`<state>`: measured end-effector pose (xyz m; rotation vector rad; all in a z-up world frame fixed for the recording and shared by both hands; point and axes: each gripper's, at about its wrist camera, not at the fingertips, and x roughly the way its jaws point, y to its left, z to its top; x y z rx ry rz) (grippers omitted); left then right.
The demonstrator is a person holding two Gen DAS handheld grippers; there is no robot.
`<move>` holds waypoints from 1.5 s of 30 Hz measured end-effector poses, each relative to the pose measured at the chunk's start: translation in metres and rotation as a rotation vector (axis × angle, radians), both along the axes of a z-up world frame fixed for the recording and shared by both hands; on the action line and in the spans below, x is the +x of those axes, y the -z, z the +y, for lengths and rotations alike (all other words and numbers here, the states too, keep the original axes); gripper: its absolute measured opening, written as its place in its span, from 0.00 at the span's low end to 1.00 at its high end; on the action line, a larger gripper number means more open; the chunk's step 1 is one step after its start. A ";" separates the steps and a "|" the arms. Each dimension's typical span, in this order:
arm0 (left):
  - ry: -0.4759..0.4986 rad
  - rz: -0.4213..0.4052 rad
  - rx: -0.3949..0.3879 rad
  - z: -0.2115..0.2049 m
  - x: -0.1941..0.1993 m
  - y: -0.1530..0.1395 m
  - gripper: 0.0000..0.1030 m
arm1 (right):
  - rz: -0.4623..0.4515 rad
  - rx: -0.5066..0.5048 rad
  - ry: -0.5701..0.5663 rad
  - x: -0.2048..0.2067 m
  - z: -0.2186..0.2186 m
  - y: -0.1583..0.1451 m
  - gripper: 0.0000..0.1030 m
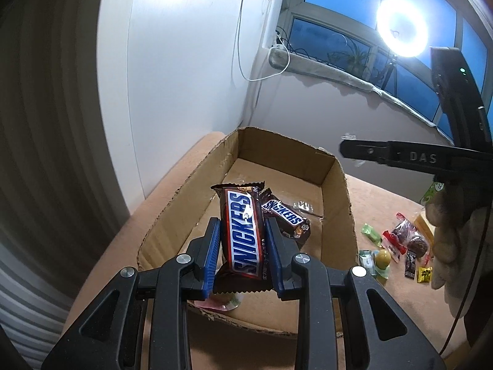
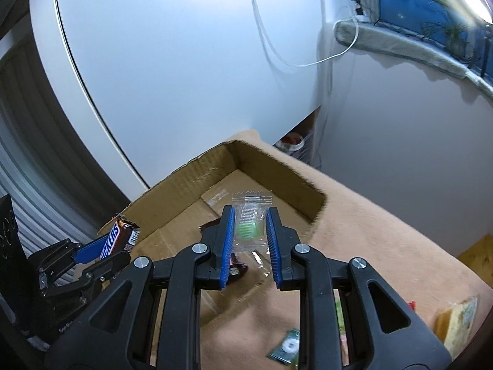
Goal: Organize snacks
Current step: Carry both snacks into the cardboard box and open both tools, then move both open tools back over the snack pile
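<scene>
Your left gripper (image 1: 243,246) clamps a chocolate bar (image 1: 245,234) lengthwise between its pads, held above the near end of the cardboard box (image 1: 337,191); your right gripper (image 2: 250,237) pinches a clear candy packet (image 2: 249,225), poised over the box's open floor.

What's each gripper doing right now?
Left gripper: closed on a Snickers bar.
Right gripper: closed on a clear candy packet.

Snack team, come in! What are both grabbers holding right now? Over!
Left gripper shut on brown Snickers bar, over open cardboard box. Right gripper shut on clear packet with green candy. Second Snickers already in the box. Nothing blocking.
</scene>
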<state>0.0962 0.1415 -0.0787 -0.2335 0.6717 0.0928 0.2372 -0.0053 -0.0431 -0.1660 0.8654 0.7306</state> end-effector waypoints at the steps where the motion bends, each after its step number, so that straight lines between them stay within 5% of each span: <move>1: -0.002 0.001 0.000 0.000 0.001 0.000 0.26 | 0.005 -0.004 0.000 0.001 0.003 0.003 0.21; 5: -0.009 0.001 -0.007 0.001 0.002 0.000 0.27 | 0.029 0.000 -0.014 0.003 0.010 0.008 0.25; 7: -0.016 0.001 -0.008 0.001 0.002 0.000 0.30 | 0.032 0.000 -0.016 0.002 0.011 0.010 0.51; 8: -0.016 0.000 -0.008 0.001 0.002 -0.001 0.39 | 0.023 0.003 -0.017 0.001 0.011 0.009 0.70; 9: -0.015 -0.001 -0.008 0.001 0.002 -0.001 0.46 | 0.011 0.006 -0.015 -0.001 0.010 0.007 0.76; 26: 0.017 -0.057 -0.011 -0.020 -0.009 -0.016 0.51 | -0.043 0.033 0.022 -0.018 -0.034 -0.023 0.76; 45: 0.202 -0.087 -0.015 -0.105 -0.017 -0.027 0.51 | -0.079 0.048 0.193 -0.062 -0.206 -0.042 0.76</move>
